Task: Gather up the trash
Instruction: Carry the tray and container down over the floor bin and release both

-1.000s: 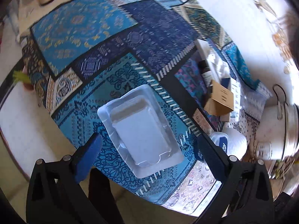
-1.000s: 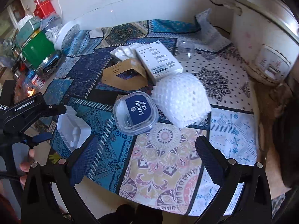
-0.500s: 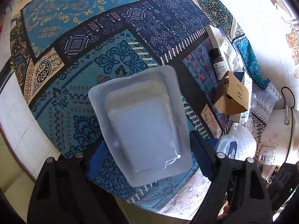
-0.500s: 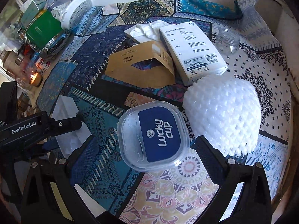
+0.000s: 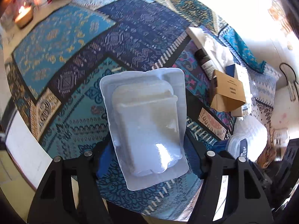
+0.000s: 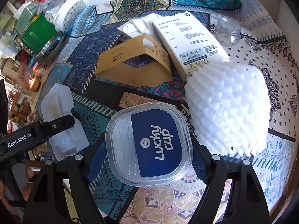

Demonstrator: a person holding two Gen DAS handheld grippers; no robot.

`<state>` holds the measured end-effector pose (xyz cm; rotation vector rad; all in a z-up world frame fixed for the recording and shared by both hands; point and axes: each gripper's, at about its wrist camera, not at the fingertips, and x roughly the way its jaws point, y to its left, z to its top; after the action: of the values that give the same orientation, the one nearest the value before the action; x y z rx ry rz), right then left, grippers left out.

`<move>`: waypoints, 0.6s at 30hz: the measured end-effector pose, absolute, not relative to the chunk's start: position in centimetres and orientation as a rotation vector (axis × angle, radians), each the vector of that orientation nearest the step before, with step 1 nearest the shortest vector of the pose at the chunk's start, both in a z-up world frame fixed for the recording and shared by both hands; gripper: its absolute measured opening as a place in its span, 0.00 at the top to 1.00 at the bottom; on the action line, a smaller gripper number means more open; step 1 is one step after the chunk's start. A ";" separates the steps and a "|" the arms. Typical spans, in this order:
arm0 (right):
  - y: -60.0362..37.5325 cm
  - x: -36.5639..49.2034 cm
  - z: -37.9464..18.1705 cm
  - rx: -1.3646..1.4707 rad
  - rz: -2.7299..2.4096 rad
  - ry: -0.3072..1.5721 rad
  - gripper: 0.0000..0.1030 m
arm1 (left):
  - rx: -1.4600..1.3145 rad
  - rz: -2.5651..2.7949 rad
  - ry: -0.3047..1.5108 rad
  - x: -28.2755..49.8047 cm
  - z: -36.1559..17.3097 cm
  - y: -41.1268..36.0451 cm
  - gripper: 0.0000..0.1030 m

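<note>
A clear plastic blister tray (image 5: 147,123) fills the middle of the left wrist view, lifted off the patterned cloth. My left gripper (image 5: 147,160) is shut on its near end. The tray also shows in the right wrist view (image 6: 61,123) with the left gripper's finger across it. My right gripper (image 6: 147,158) is shut on a clear plastic lid with a blue "Lucky cup" label (image 6: 149,145). A white foam fruit net (image 6: 228,108) lies just right of the lid.
A folded brown cardboard box (image 6: 134,63), a white printed box (image 6: 188,43), crumpled tissue (image 6: 140,26) and a small clear cup (image 6: 228,29) lie behind. A dark bottle (image 5: 205,65) lies beside the cardboard. Cluttered jars and a lit candle (image 5: 23,15) stand at the far left.
My left gripper closed on the blister tray and lifted it. My right gripper moved forward and closed on the Lucky cup lid.
</note>
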<state>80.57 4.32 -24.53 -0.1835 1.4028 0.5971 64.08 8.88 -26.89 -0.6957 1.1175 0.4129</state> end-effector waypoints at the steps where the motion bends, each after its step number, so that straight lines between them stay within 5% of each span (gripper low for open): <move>1: 4.3 80.4 -24.1 -0.183 0.592 1.391 0.25 | -0.681 0.408 1.110 63.9 -26.5 8.9 0.33; 18: 6.8 69.2 -16.2 -0.128 0.447 1.167 0.25 | -0.499 0.184 0.953 53.1 -19.2 11.7 0.33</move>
<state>69.20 6.82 -16.16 -0.1277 1.1668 0.4467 53.08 11.68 -19.19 -0.4994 0.9531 0.1837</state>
